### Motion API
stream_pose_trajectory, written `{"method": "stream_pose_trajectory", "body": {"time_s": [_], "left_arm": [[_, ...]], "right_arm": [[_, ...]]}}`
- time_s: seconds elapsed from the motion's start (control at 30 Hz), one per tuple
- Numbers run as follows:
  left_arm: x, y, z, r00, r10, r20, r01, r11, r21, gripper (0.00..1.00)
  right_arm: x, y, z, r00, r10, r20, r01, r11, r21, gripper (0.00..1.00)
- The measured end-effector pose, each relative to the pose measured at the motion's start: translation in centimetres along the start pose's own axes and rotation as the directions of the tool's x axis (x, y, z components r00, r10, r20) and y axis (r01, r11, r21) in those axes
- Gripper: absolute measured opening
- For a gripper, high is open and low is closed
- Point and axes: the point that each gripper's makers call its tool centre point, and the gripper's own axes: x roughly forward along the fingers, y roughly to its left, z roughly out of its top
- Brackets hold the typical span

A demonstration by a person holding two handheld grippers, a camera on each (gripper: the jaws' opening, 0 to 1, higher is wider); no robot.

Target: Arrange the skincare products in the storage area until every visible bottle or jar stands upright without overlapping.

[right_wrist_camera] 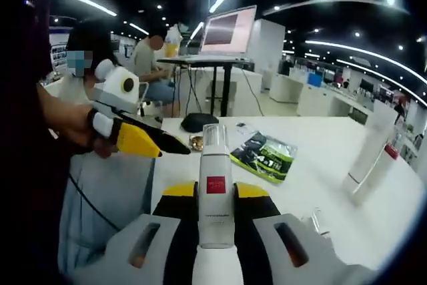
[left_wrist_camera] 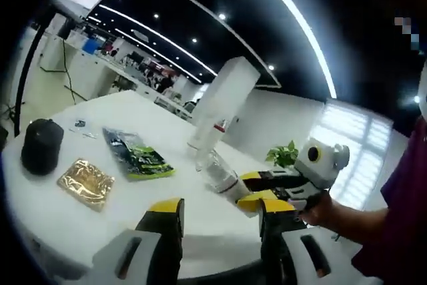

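Between the right tool's (right_wrist_camera: 215,208) closed jaws stands a white bottle (right_wrist_camera: 215,191) with red label and clear cap.

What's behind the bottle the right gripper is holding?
In the right gripper view, behind the white bottle on the white table lie a green-and-black packet, a black pouch and a bit of a gold packet. The bottle hides the rest.
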Motion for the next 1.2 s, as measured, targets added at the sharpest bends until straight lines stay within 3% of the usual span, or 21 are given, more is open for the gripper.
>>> {"method": "stream_pose_trajectory", "body": {"time_s": [0.27,0.4,0.63,0.77,1.0,1.2], "left_arm": [[0.4,-0.5,0.7,1.0,-0.017,0.021,0.018,0.997,-0.076,0.44],[0.5,-0.4,0.8,1.0,-0.008,0.026,0.01,0.996,-0.087,0.32],[0.1,-0.2,1.6,0.998,0.003,0.062,0.003,0.995,-0.101,0.25],[-0.1,-0.4,2.0,0.998,-0.006,0.067,0.01,0.998,-0.057,0.23],[0.1,-0.7,1.9,1.0,-0.007,0.005,0.007,0.997,0.075,0.21],[0.4,-1.5,1.2,0.994,-0.021,-0.103,0.049,0.961,0.274,0.2]], "right_arm": [[0.9,2.1,1.0,0.999,0.027,0.029,-0.024,0.997,-0.076,0.17],[1.3,2.8,1.4,0.999,0.038,0.039,-0.033,0.992,-0.124,0.17],[2.1,3.1,1.9,0.998,0.031,0.06,-0.024,0.993,-0.112,0.17],[2.6,3.2,2.0,0.997,0.03,0.064,-0.025,0.997,-0.077,0.17],[3.0,3.2,1.4,0.998,0.034,0.054,-0.033,0.999,-0.024,0.18],[3.2,3.8,0.9,0.993,0.105,0.047,-0.106,0.994,0.017,0.2]]}}
